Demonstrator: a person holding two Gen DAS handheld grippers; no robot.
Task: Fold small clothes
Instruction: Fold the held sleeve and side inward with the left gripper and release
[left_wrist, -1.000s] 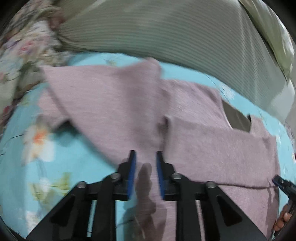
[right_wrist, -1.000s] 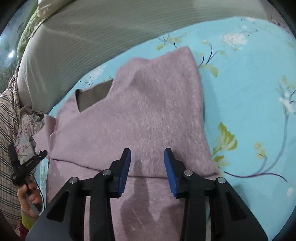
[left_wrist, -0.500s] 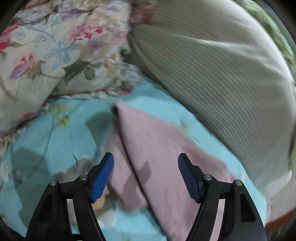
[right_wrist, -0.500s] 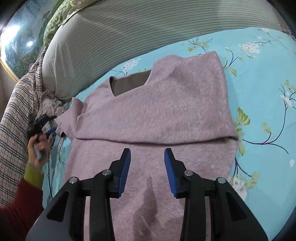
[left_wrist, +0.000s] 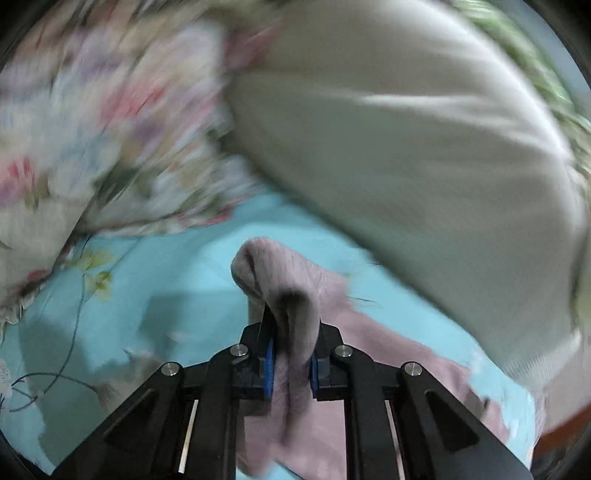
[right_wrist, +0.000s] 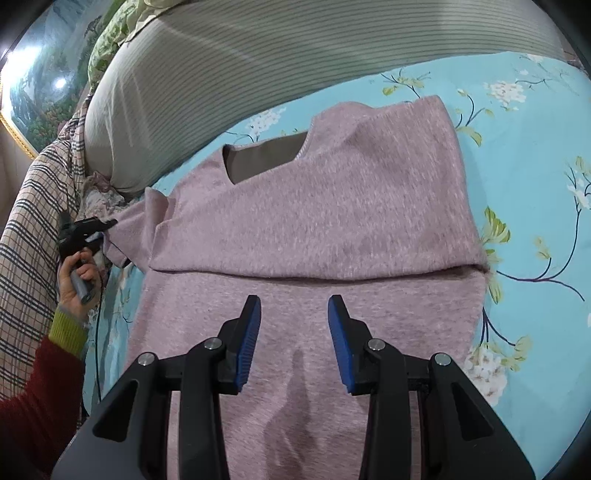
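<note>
A pink fuzzy sweater (right_wrist: 314, 229) lies on the blue floral bedsheet (right_wrist: 535, 192), neck toward the pillow, with one sleeve folded across its front. My right gripper (right_wrist: 293, 325) is open and empty, hovering over the sweater's lower half. My left gripper (left_wrist: 290, 365) is shut on the sweater's other sleeve (left_wrist: 284, 291), whose cuff end bulges up past the fingers. In the right wrist view the left gripper (right_wrist: 94, 227) shows at the sweater's left edge, held by a hand in a red sleeve.
A large striped grey pillow (right_wrist: 258, 62) lies behind the sweater, also in the left wrist view (left_wrist: 424, 166). A floral quilt (left_wrist: 92, 129) sits at the left. A plaid blanket (right_wrist: 29, 221) borders the left side of the bed.
My left gripper was open over the sleeve half a second ago; now it has shut on it. The right gripper has pulled back a little and stays open.
</note>
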